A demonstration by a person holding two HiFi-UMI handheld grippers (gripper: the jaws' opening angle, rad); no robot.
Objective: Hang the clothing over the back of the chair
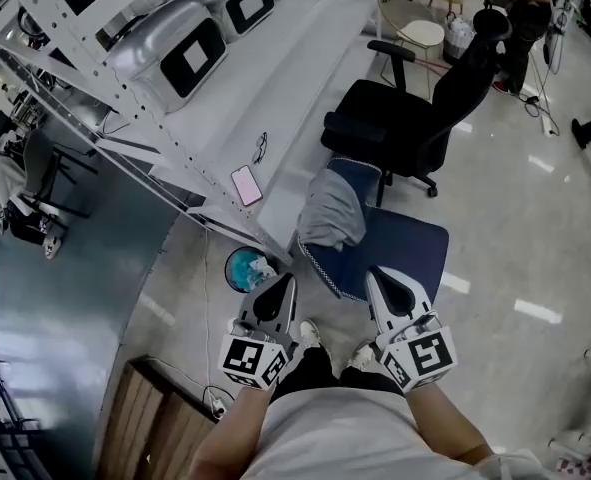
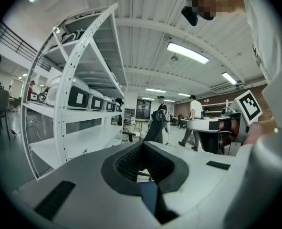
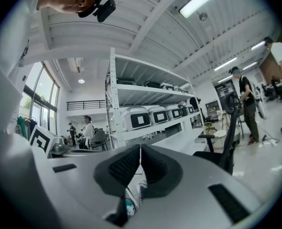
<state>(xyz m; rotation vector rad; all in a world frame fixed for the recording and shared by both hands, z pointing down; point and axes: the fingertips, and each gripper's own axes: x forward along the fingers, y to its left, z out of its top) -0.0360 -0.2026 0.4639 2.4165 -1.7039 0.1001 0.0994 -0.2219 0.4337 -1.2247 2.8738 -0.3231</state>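
Observation:
A grey and dark blue garment (image 1: 333, 208) with checked trim lies draped over the back of a blue chair (image 1: 410, 250), just beyond both grippers. My left gripper (image 1: 286, 281) is held low on the left, near the chair's back; its pads meet with nothing between them (image 2: 141, 144). My right gripper (image 1: 374, 274) hovers over the near edge of the blue seat, its jaws also shut and empty (image 3: 140, 147). A strip of checked trim (image 3: 140, 189) shows below the right jaws.
A black office chair (image 1: 407, 118) stands behind the blue one. A white shelf rack (image 1: 275, 98) on the left carries a pink phone (image 1: 246, 185) and glasses (image 1: 261, 147). A teal-lined bin (image 1: 247, 269) sits under it. Wooden boards (image 1: 155, 423) lie at lower left. People stand far off.

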